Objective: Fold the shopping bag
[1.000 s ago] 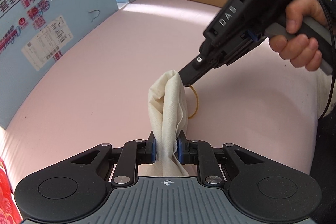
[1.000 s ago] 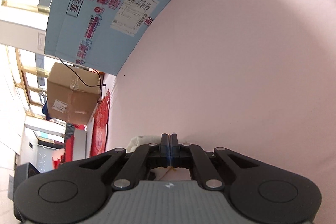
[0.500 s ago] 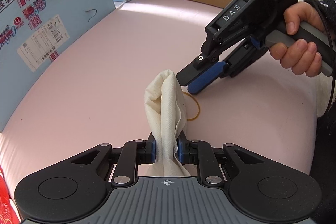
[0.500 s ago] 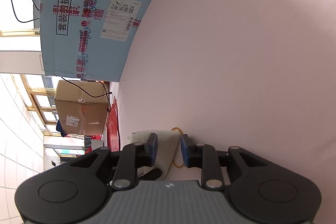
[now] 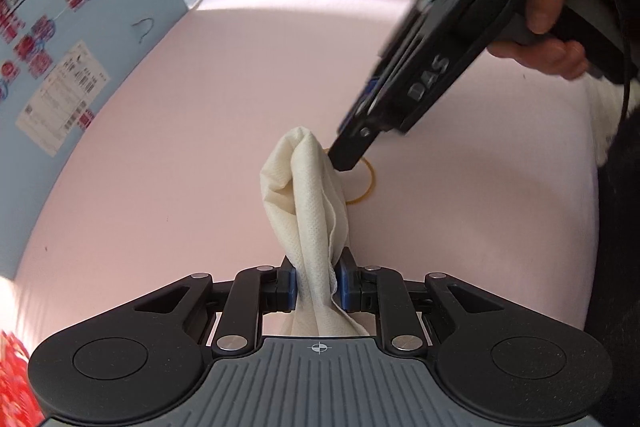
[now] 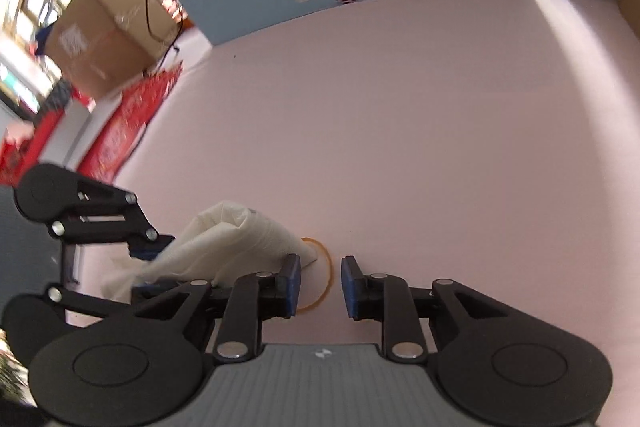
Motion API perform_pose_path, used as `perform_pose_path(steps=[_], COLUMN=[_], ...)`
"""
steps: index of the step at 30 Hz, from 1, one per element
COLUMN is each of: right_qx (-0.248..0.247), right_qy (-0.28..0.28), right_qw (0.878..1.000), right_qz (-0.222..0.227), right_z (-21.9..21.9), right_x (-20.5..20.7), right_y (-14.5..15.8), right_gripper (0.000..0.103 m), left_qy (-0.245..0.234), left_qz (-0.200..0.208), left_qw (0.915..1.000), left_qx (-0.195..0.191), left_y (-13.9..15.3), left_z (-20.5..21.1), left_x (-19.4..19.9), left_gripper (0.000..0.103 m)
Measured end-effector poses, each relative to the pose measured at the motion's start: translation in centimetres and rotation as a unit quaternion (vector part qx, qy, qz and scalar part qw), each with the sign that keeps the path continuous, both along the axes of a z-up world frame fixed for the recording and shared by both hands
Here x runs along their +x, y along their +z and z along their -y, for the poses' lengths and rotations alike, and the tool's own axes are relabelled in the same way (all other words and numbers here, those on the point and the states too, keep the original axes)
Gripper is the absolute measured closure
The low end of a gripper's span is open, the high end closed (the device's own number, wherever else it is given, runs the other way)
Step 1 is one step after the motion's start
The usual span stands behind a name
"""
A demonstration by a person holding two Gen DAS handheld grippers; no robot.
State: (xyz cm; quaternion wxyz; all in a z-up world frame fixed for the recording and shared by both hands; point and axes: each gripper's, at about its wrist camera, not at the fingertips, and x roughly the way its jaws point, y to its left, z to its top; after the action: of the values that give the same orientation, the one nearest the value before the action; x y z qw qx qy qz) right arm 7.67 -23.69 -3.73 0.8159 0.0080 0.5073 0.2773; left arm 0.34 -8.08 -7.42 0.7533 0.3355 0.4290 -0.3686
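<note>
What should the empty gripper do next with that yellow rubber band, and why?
Probably lower the right gripper and pinch the rubber band lying on the pink surface. Its jaws stand open just above it with nothing between them, having just been closing, while the left gripper holds the rolled cream shopping bag ready for binding.

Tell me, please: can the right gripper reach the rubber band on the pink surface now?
Probably yes. The right gripper is open just above the rubber band, with nothing between; only the folded bag's tip overlaps the band's far edge.

The cream-white non-woven fabric shopping bag (image 5: 308, 203) is rolled into a narrow bundle, standing tilted on the pink surface.
</note>
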Motion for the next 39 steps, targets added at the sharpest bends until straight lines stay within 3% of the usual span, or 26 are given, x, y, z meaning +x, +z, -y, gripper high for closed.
perform_pose_path(steps=[3,5,7,8,11,13,15,19,24,27,36,39], right_qx=[-0.090,-0.112,-0.096,-0.074,0.070,0.162,0.218,0.365,0.421,0.437,0.390,0.381], right_qy=[0.052,0.066,0.061,0.049,-0.010,-0.052,-0.087,-0.144,-0.148,-0.118,0.001,0.034], right_qw=[0.993,0.989,0.991,0.994,0.997,0.982,0.966,0.902,0.871,0.866,0.901,0.905], right_qz=[0.049,0.067,0.069,0.061,-0.025,-0.078,-0.109,-0.177,-0.207,-0.211,-0.192,-0.187], right_z=[-2.8,-3.4,-2.8,-2.0,2.1,4.5,5.8,8.4,8.5,8.0,4.6,4.1], right_x=[-1.2,-1.9,-2.1,-1.9,-0.4,0.3,0.7,1.1,1.5,2.1,3.0,2.5], right_y=[0.4,0.4,0.4,0.4,-0.1,-1.1,-1.9,-4.7,-6.1,-5.7,-2.3,-1.4], right_gripper=[0.085,0.085,0.093,0.103,0.103,0.103,0.103,0.103,0.102,0.101,0.097,0.096], left_qy=[-0.003,-0.003,-0.001,-0.002,-0.010,-0.015,-0.024,-0.046,-0.076,-0.096,-0.105,-0.103], left_qz=[0.004,0.008,0.012,0.014,0.021,0.022,0.027,0.038,0.047,0.051,0.041,0.038], left_qw=[1.0000,1.0000,0.9999,0.9999,0.9997,0.9996,0.9992,0.9976,0.9942,0.9914,0.9912,0.9920], left_qx=[0.004,0.002,0.001,0.001,0.008,0.011,0.018,0.037,0.059,0.072,0.069,0.061], left_y=[0.0,0.0,0.0,0.0,-0.1,-0.2,-0.2,-0.7,-0.8,-0.9,-0.8,-0.6], left_z=[0.1,0.0,0.0,0.0,0.2,0.3,0.5,1.5,2.0,2.3,1.9,1.6], left_x=[-0.2,-0.4,-0.6,-0.6,-1.0,-1.1,-1.3,-0.9,-1.3,-1.5,-0.8,-0.5], left_gripper=[0.085,0.085,0.085,0.085,0.085,0.085,0.085,0.085,0.086,0.087,0.088,0.088])
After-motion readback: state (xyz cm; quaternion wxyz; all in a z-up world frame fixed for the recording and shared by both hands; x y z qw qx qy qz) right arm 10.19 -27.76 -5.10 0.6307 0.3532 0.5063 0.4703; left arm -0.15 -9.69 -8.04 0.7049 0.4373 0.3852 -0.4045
